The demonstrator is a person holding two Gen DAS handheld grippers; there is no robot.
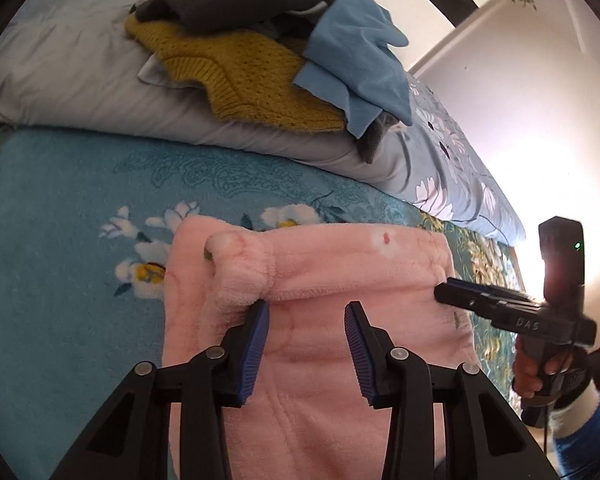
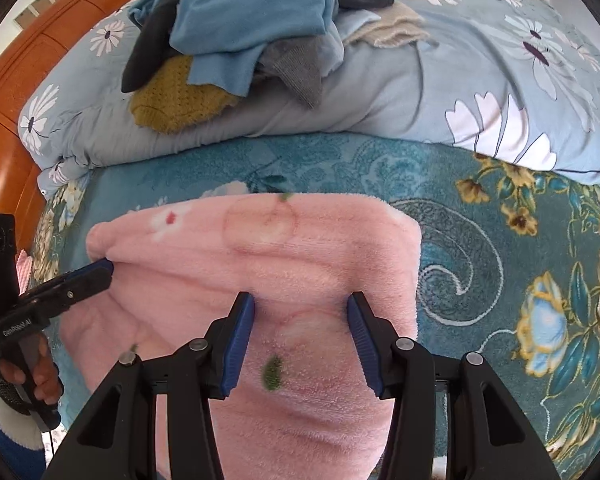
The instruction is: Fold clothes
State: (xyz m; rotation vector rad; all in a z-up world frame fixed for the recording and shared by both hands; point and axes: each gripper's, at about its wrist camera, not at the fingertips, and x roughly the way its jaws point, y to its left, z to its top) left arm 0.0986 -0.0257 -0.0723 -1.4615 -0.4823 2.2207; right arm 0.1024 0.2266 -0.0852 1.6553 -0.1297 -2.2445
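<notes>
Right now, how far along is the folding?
Done: the pink fleece garment already shows one fold, lying on the teal floral blanket. In hand: the open left gripper and right gripper sit at its folded edge. Left: the heap of blue, grey and mustard knit clothes looks unfolded.

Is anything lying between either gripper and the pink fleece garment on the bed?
Nothing visible does. Both the left gripper and right gripper sit open directly at the pink garment; the clothes pile lies farther back on the quilt.

Pink fleece garment (image 2: 300, 256), prob. half-folded, flat.
</notes>
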